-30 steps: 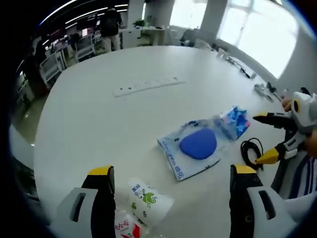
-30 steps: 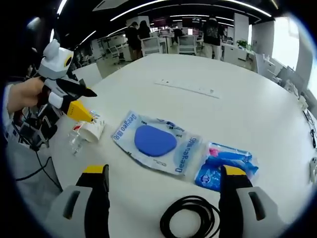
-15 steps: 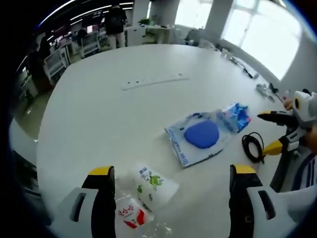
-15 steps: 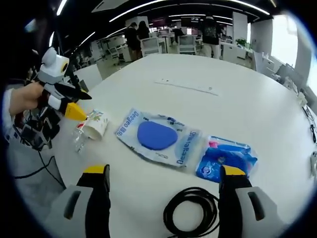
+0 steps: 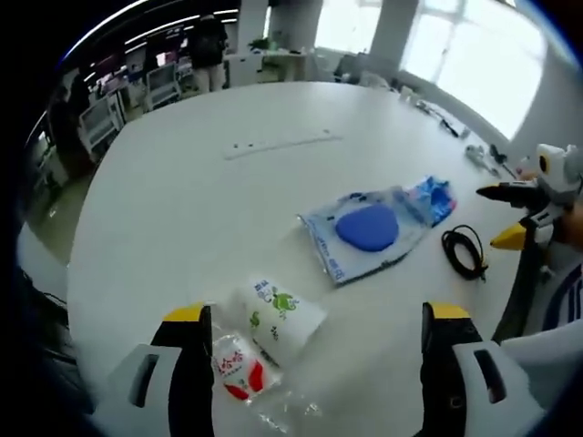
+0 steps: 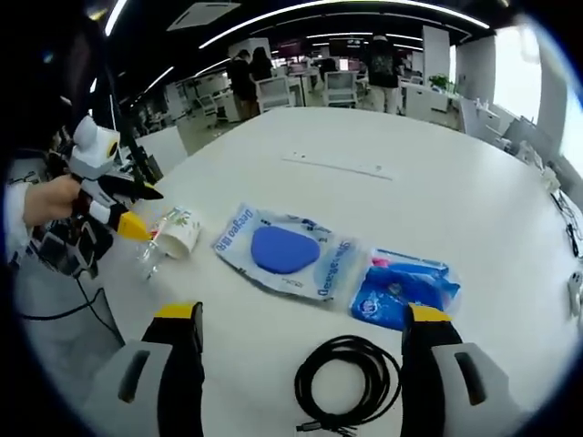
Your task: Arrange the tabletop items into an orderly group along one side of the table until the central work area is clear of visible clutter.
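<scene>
A clear packet with a blue pad (image 5: 364, 235) (image 6: 284, 250) lies mid-table, a blue wipes packet (image 5: 432, 200) (image 6: 403, 291) touching its end. A coiled black cable (image 5: 465, 252) (image 6: 349, 375) lies near the table edge. A white paper cup with green print (image 5: 276, 320) (image 6: 178, 231) lies on its side beside a crumpled clear wrapper with red print (image 5: 240, 370). My left gripper (image 5: 314, 320) (image 6: 132, 211) is open just short of the cup. My right gripper (image 6: 301, 319) (image 5: 506, 214) is open above the cable.
A white power strip (image 5: 279, 145) (image 6: 336, 166) lies farther across the round white table (image 5: 182, 209). Small items sit along the far table edge (image 5: 478, 155). Desks, chairs and standing people fill the office behind (image 6: 319, 73). A person's hand (image 6: 46, 198) holds the left gripper.
Both cameras have pulled back. In the left gripper view the cup and wrapper now sit more fully between the jaws. The items themselves have not moved.
</scene>
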### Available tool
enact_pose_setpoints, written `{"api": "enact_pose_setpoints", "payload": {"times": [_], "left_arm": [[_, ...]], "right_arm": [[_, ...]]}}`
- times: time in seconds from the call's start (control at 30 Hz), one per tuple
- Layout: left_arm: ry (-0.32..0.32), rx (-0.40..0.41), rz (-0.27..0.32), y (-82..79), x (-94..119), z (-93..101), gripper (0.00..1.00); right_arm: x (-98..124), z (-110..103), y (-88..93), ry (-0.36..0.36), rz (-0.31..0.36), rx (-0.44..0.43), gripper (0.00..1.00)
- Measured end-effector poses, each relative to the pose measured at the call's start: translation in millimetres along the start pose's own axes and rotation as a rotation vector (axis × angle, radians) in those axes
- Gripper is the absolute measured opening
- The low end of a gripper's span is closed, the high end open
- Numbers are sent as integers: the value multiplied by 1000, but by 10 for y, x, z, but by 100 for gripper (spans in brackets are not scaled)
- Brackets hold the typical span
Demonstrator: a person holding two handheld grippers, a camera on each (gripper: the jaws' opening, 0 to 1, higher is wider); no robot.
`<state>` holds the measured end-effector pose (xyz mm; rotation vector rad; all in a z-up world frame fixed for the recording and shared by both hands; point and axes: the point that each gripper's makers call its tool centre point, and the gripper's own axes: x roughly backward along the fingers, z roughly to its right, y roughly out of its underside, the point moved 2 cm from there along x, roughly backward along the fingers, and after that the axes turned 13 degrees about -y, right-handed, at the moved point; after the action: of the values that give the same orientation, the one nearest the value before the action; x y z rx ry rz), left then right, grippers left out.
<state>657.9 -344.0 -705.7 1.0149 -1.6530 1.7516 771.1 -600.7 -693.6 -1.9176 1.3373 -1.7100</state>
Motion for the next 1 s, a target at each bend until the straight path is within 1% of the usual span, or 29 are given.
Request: {"api": "enact_pose_setpoints", "payload": {"times": [0.07,0.13,0.2,0.37,0.5,0.6,0.67,0.8,0.9,0.93,1.0], "left_arm": [[0,0,-2,45,-6,-9,91],[-3,-1,-1,78,-10,-24,91],[-3,10,0,90,-11,-42,91],[-4,23,27,92,28,-55,91],[-5,0,61,92,63,-39,91],[-5,-14,76,122,75,-28,91],[-7,10,94,132,65,-37,90],[-4,39,97,207,36,-33,90],[-1,43,107,286,55,15,89],[-5,60,118,314,67,36,88],[3,81,120,350,67,68,88]], "right_arm": [[61,-15,50,4,2,-4,88],[71,0,90,5,-3,-17,87],[109,11,110,13,-3,-24,86],[179,29,182,18,12,-38,86],[194,64,235,19,18,-46,86],[225,66,279,20,18,-58,86],[261,62,301,19,27,-72,86],[325,79,357,26,31,-75,86],[384,107,427,40,36,-89,86],[397,116,443,44,38,-93,86],[413,143,479,48,52,-100,86]]}}
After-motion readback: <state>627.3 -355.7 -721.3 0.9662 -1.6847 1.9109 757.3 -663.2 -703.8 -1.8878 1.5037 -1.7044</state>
